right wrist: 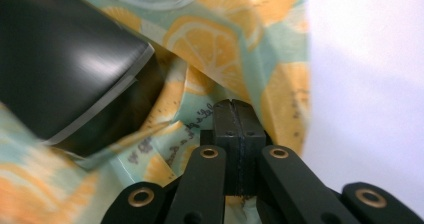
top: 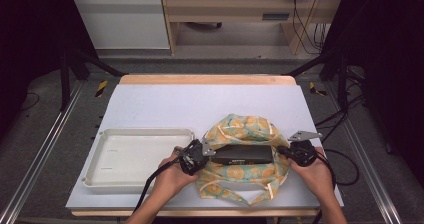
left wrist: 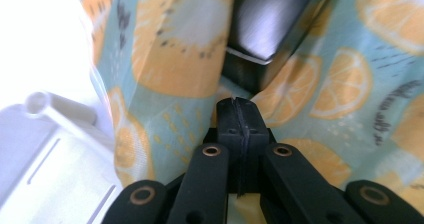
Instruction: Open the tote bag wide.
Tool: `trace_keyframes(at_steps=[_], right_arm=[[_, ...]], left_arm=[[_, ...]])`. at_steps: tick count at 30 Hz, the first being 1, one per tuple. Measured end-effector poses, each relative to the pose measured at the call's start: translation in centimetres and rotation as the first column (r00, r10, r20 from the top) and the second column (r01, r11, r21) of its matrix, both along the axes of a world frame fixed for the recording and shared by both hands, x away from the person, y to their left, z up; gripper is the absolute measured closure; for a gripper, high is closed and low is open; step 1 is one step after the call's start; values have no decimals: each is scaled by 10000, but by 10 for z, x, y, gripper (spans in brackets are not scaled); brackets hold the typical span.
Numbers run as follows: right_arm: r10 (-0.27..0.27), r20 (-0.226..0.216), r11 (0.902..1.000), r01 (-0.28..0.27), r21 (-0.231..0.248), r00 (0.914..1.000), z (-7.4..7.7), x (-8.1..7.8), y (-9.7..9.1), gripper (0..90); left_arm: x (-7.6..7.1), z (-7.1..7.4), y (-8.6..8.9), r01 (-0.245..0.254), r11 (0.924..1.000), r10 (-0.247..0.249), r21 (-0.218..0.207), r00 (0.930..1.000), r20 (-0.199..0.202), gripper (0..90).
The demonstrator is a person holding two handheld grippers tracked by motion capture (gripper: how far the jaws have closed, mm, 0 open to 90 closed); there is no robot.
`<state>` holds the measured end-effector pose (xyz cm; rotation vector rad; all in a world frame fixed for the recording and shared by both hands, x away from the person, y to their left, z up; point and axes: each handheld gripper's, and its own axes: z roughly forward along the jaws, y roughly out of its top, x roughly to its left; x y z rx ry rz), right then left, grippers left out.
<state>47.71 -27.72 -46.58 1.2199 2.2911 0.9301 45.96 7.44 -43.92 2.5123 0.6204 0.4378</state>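
Note:
A cloth (top: 240,126) printed with orange slices on pale green lies at the front right of the table, gathered up around a flat black box (top: 242,155). My left gripper (top: 207,154) is at the box's left end and my right gripper (top: 282,150) at its right end. In the left gripper view the jaws (left wrist: 238,101) are pressed together on a fold of the cloth (left wrist: 175,59), with the box's corner (left wrist: 270,19) just beyond. The right gripper (right wrist: 234,104) is likewise shut on a cloth (right wrist: 220,44) fold beside the box (right wrist: 60,59).
A shallow white tray (top: 100,176) sits at the front left, close to my left hand, and its rim (left wrist: 50,174) is in the left gripper view too. The table is covered by a white sheet (top: 175,104). Cables trail from both grippers toward the front edge.

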Motion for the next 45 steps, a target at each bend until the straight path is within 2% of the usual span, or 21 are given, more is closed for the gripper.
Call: trace_keyframes(at_steps=[2, 5, 7, 10, 12, 14, 15, 16, 17, 21, 24, 27, 28, 31, 38, 42, 45], right_arm=[[-14, 454, 10000, 9, 93, 9990, 10, -7, -1, 900], [-12, 607, 9999, 6, 107, 9982, 14, -11, 0, 900], [30, 747, 9999, -38, 100, 9972, 18, -14, 2, 900], [111, 935, 9998, -124, 129, 9956, 24, -18, 6, 900], [185, 1066, 9997, -199, 125, 9941, 28, -21, 9, 900], [278, 1252, 9995, -294, 108, 9917, 34, -26, 11, 900], [292, 1269, 9994, -314, 150, 9915, 37, -30, 12, 900], [385, 1370, 9990, -416, 193, 9898, 38, -34, 13, 900], [412, 1340, 9987, -450, 255, 9901, 38, -37, 13, 900], [665, 1394, 9973, -703, 219, 9880, 33, -49, 17, 900], [854, 1413, 9957, -895, 230, 9863, 31, -55, 21, 900], [1272, 1346, 9916, -1294, 80, 9827, 29, -60, 27, 900], [1393, 1294, 9900, -1410, 43, 9818, 28, -61, 29, 900], [1725, 1098, 9850, -1719, -151, 9789, 22, -64, 35, 900], [1706, 642, 9851, -1687, -335, 9833, 7, -62, 36, 900], [1520, 235, 9877, -1510, -402, 9881, -2, -58, 33, 900], [1484, -117, 9875, -1488, -509, 9889, -8, -57, 33, 900]], left_arm=[[-5, 8, 4, 175, 9989, -175, -446, 9998, 5, 900], [-11, 19, 5, 334, 9953, -332, -909, 9994, 45, 900], [-16, 27, 4, 611, 9907, -608, -1218, 9981, 60, 900], [-22, 38, -3, 951, 9846, -891, -1465, 9949, 470, 900], [-19, 42, -6, 882, 9865, -783, -1380, 9941, 755, 900], [-10, 44, -8, 618, 9902, -482, -1253, 9929, 1086, 900], [-3, 45, -9, 345, 9919, -177, -1226, 9906, 1356, 900], [3, 45, -9, 165, 9949, -1, -991, 9867, 1627, 900], [8, 44, -10, 36, 9971, 98, -764, 9848, 1737, 900], [29, 33, -11, -341, 9958, 446, -855, 9913, 1241, 900], [30, 30, -16, -238, 9971, 328, -720, 9914, 1267, 900], [33, 27, -20, -208, 9980, 279, -597, 9922, 1214, 900], [35, 26, -21, -271, 9987, 320, -431, 9924, 1187, 900], [44, 21, -22, -457, 9986, 485, -281, 9931, 1067, 900], [58, 9, -24, -745, 9972, 738, 101, 9955, 590, 900], [66, 0, -27, -854, 9950, 839, 523, 9960, 298, 900], [71, -4, -28, -901, 9941, 898, 597, 9959, 89, 900]])
